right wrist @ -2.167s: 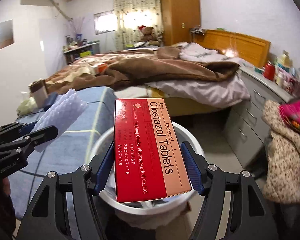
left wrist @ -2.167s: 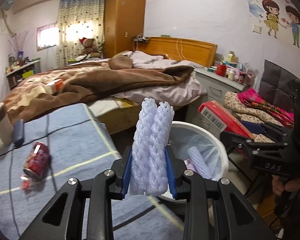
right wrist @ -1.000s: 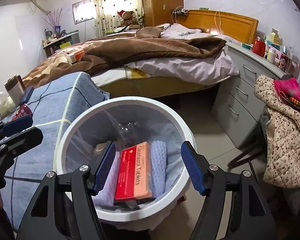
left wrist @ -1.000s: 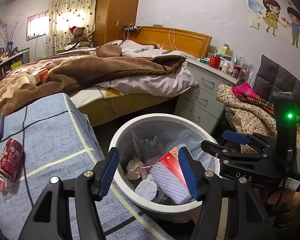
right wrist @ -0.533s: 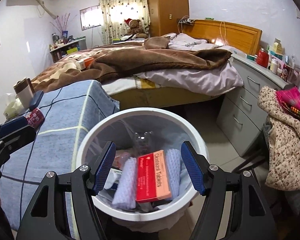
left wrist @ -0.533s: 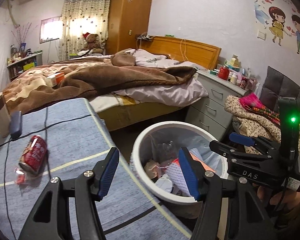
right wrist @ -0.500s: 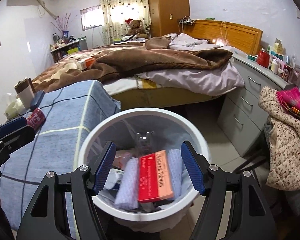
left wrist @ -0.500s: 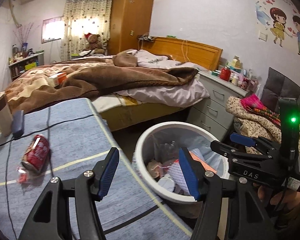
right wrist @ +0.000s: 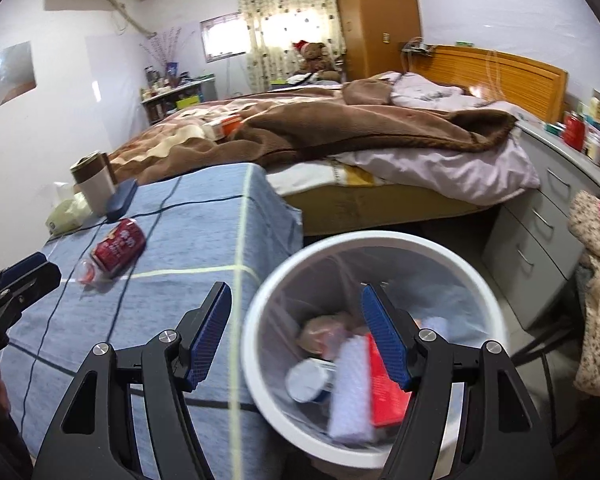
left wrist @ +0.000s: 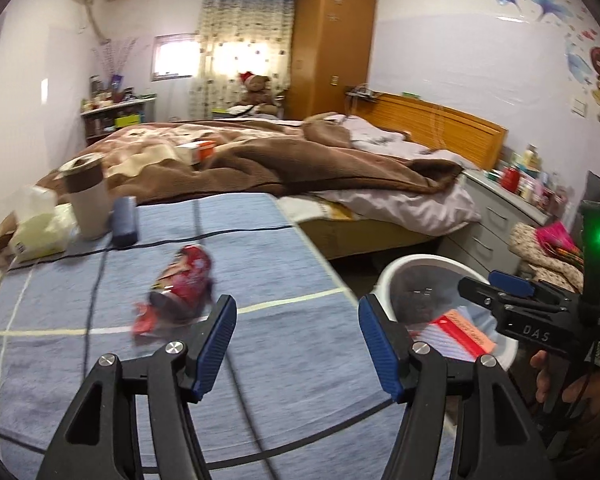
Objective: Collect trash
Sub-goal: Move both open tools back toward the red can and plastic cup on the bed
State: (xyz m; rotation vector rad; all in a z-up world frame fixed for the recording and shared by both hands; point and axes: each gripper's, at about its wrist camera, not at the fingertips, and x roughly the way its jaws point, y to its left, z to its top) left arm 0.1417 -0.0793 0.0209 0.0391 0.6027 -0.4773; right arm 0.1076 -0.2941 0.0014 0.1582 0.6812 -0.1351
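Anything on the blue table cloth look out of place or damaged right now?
Yes: a red can lies on its side on the blue cloth, crushed, with a scrap of wrapper at its end. The cup behind it stands upright.

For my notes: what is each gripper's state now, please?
Left gripper: open, holding nothing; jaws just widened.
Right gripper: open, holding nothing.

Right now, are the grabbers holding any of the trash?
No. The left gripper and the right gripper both stand open with nothing between their pads. The red can lies loose on the blue table.
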